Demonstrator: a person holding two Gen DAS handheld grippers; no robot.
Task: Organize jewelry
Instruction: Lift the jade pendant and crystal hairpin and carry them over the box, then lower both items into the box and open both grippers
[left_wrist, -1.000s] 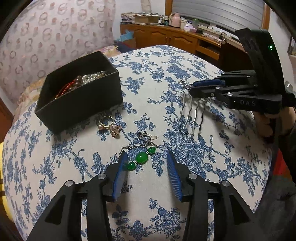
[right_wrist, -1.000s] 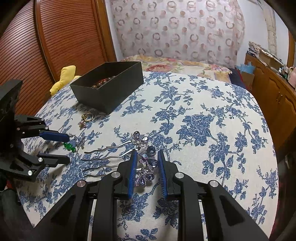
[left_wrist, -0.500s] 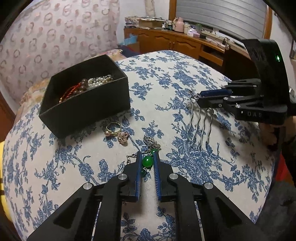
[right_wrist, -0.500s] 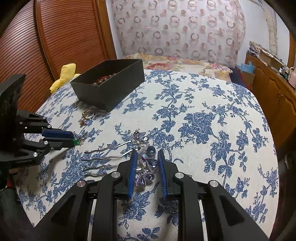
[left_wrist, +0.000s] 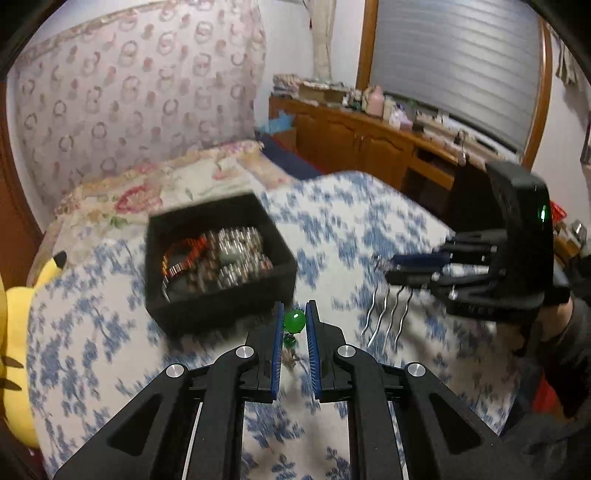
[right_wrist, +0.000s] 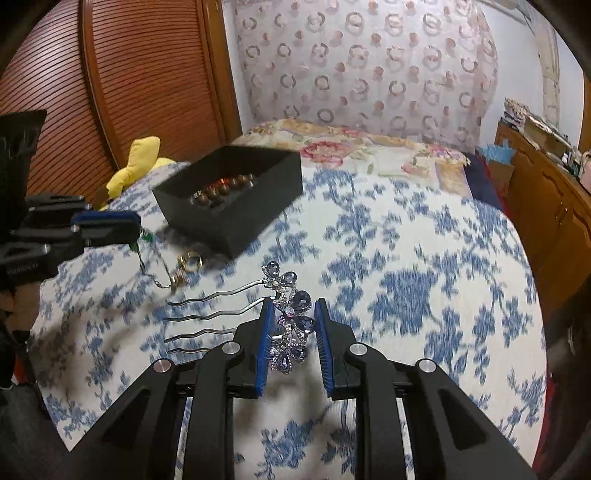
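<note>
My left gripper is shut on a green bead earring and holds it above the bed, just in front of the black jewelry box; its chain hangs down in the right wrist view. My right gripper is shut on a purple jewelled hair comb whose metal prongs point left. It holds the comb above the bedspread, right of the box. The box holds bead and pearl strands. A gold ring lies on the cover near the box.
The blue floral bedspread covers the bed. A yellow plush toy lies at the bed's left edge. A wooden dresser with clutter stands behind, and a slatted wooden door stands at the left.
My left gripper closed on the green earring and lifted it toward the box. My right gripper, still shut on the comb, rose and moved closer to the box.
</note>
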